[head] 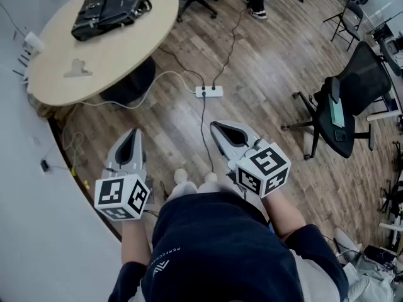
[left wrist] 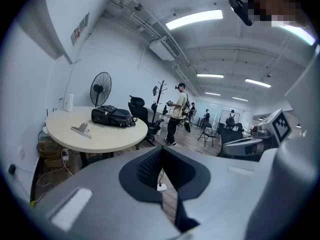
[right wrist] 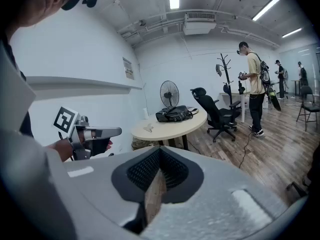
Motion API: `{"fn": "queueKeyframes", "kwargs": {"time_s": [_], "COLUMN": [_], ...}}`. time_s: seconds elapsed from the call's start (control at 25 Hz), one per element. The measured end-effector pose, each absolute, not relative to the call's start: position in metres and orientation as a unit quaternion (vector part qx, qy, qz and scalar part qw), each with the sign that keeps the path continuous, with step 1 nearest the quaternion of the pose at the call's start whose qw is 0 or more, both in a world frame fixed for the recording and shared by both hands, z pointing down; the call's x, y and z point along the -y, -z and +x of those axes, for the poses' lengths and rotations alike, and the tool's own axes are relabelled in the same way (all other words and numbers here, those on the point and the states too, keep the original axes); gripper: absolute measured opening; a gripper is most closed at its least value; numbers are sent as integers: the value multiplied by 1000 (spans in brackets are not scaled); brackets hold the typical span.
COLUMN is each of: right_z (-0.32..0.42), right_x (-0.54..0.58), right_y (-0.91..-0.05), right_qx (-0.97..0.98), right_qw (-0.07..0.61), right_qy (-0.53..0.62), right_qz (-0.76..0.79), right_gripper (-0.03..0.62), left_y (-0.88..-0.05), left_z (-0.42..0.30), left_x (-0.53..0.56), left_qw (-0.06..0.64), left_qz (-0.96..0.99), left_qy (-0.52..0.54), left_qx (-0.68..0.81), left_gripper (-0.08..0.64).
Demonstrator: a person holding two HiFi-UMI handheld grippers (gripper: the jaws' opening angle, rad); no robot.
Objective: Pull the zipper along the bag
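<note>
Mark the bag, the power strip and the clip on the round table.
bag [head: 110,10], head view, middle of its black top side.
power strip [head: 209,92], head view, centre of its white body.
clip [head: 77,69], head view, middle of its grey body.

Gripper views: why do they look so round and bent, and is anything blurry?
Left gripper view: fisheye circle, dark corners, ceiling light glaring. Right gripper view: same bending, yet the round table is in focus. Head view: fills the frame, straighter, evenly lit.
</note>
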State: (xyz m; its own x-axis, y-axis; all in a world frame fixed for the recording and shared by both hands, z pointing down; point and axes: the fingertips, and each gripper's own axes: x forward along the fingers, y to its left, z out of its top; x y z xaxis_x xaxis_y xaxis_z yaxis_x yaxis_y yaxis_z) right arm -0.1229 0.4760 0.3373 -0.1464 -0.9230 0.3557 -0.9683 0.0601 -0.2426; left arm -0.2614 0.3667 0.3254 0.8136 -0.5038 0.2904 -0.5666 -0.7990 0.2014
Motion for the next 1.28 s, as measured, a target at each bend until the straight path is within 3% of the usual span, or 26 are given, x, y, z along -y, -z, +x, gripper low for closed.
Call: {"fn": "queueKeyframes", "kwargs": {"time_s": [0.92, 1.28], "right_z": [-170, -147], "right_x": [-402, -355], "right_y": [-356, -368], "right_qx": [727, 740], "right_qw": [67, 77], "right_qy": [-248, -255], "right_qz": [637, 618], "right_gripper": [2, 3], "left_y": [-353, -359], "left_z": [-318, -291], "left_x": [-313, -282], "left_qw": [179, 190], "left_qz": [935, 932], "left_qy": [-134, -139], "left_qx": [274, 276], "left_gripper": [18, 18]}}
